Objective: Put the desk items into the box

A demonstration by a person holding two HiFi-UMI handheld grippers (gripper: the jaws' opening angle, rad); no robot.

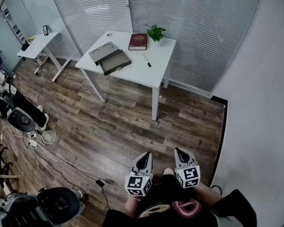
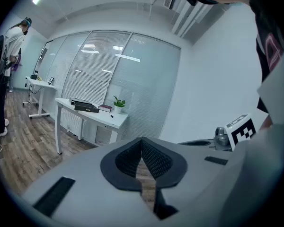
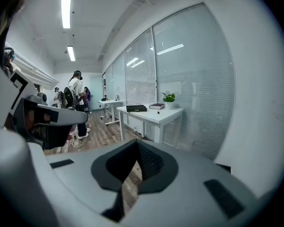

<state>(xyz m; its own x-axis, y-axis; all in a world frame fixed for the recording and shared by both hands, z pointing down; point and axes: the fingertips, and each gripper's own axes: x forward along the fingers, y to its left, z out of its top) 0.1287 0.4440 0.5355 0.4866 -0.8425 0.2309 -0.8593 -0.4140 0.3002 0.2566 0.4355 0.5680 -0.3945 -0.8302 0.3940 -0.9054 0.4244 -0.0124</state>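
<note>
A: Where do the desk items lie from the claws?

B: Well apart from them, far ahead across the bare wooden floor (image 1: 118,126). The left claw (image 1: 144,157) and the right claw (image 1: 181,154) sit close to the person's body. Both are closed on nothing, pads meeting, and they tip slightly down toward the white tabletop (image 1: 157,70).

A: What is on it?

B: The grey box (image 1: 114,61) lies open at the near left, its long side slantwise. Beyond it is the dark red book (image 1: 138,41), with the potted plant (image 1: 155,32) just right of that. The pen (image 1: 146,61) lies right of the box, its long axis running far-left to near-right.

A: Which claw is nearer?

B: Probably the left, slightly, since everything sits a little left of both claws. Nothing seems to block the way; the cables (image 1: 38,138) and a second desk (image 1: 40,44) lie far left.
</note>
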